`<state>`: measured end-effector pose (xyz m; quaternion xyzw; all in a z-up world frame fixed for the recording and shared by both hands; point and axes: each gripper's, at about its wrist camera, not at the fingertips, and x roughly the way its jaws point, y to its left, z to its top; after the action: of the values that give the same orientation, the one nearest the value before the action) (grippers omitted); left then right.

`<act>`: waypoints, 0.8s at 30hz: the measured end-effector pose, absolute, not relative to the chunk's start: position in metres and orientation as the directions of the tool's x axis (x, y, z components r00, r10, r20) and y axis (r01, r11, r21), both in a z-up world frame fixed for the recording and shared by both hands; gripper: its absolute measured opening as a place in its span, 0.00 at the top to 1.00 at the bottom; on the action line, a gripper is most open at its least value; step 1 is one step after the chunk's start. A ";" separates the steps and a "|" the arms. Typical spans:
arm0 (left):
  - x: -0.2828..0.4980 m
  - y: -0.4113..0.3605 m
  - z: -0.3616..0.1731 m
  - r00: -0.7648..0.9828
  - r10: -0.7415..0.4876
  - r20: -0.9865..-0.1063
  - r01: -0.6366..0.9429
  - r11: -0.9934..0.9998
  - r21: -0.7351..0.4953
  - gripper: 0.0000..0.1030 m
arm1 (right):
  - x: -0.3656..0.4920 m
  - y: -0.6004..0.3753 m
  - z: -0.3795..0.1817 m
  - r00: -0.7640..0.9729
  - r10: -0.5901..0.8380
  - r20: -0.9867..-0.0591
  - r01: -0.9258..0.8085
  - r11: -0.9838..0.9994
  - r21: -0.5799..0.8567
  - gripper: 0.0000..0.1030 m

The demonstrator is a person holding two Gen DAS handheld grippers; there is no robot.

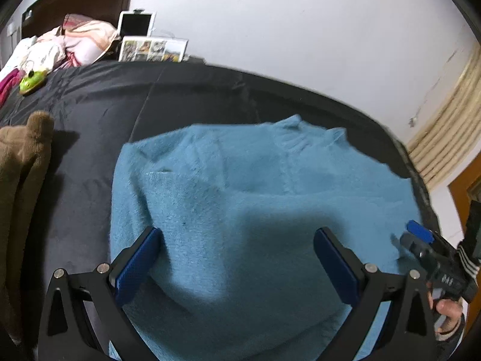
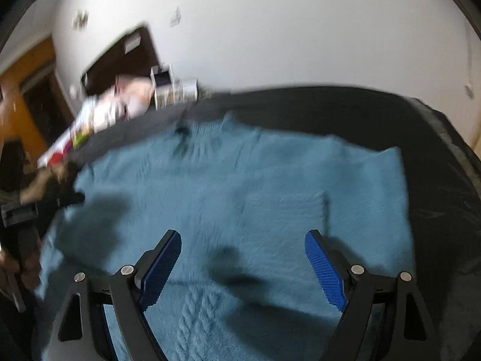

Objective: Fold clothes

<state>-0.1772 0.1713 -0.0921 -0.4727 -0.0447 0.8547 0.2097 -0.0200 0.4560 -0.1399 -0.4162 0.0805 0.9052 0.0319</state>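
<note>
Left wrist view: a fuzzy teal sweater (image 1: 240, 198) lies flat on the dark quilted bed (image 1: 90, 126), filling the frame's centre. Left gripper (image 1: 237, 249) and right gripper (image 2: 243, 255) both gape wide, ribbed blue pads (image 2: 324, 270) empty above the knit.

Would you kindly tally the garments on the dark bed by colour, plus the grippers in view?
Blue sweater: 1
Brown garment: 1
Grippers, both open: 2 (left gripper, right gripper)
Total: 4
</note>
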 end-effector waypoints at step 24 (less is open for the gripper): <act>-0.064 0.138 -0.084 -0.453 0.360 -0.815 -0.404 -0.898 -0.173 0.01 | -0.018 0.438 -0.143 -0.620 0.078 -0.780 -0.116 -0.993 -0.007 0.04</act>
<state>-0.0640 0.1380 -0.0836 -0.4725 0.0229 0.8520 0.2242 -0.0183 0.4383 -0.1432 -0.4323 0.0220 0.8998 0.0539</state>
